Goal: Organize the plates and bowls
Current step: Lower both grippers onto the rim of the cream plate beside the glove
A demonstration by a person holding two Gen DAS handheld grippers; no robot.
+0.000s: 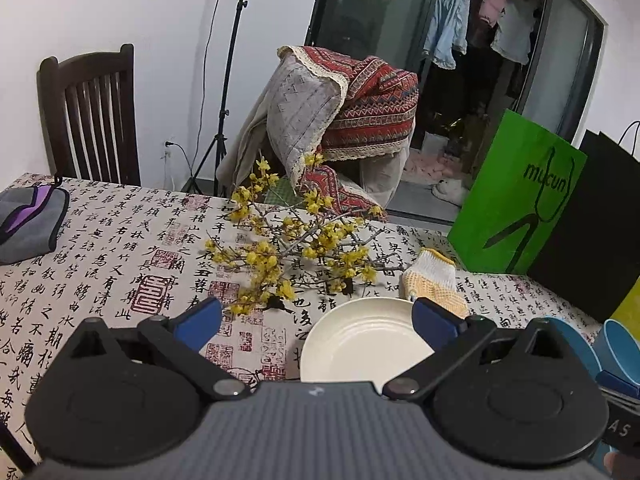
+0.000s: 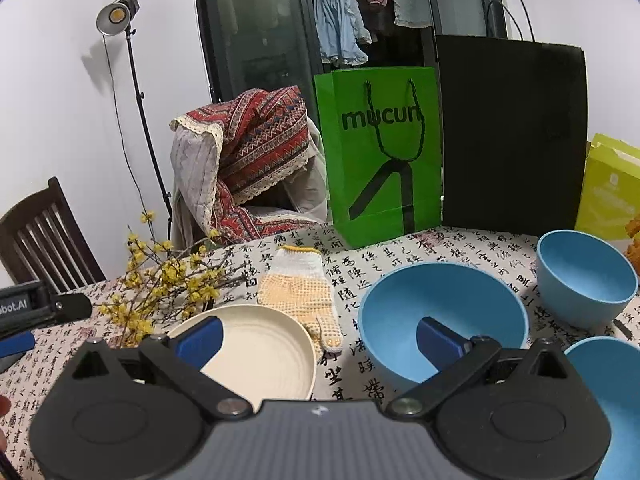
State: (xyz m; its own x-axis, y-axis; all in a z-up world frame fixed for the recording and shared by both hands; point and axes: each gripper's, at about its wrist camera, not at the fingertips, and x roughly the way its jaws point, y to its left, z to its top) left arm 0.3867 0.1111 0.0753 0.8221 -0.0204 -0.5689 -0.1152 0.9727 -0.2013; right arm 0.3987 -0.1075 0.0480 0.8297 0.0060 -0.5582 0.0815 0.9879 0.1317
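Note:
A cream ridged plate [image 1: 366, 342] lies on the calligraphy tablecloth [image 1: 120, 248], just ahead of my left gripper [image 1: 318, 320], which is open and holds nothing. In the right wrist view the same plate [image 2: 264, 352] sits at lower left, and a large blue bowl [image 2: 440, 312] stands beside it. A smaller blue bowl [image 2: 584, 276] is behind to the right, and a third blue bowl [image 2: 608, 392] shows at the right edge. My right gripper [image 2: 320, 338] is open above the gap between plate and large bowl. The blue bowls [image 1: 616, 348] peek in at the left view's right edge.
A yellow-flowered branch [image 1: 296, 252] lies across the table behind the plate. A knitted work glove [image 2: 300, 292] lies between plate and bags. A green paper bag [image 2: 380, 152], a black bag [image 2: 512, 132] and a yellow box [image 2: 612, 192] stand at the back. A grey pouch [image 1: 28, 220] is far left.

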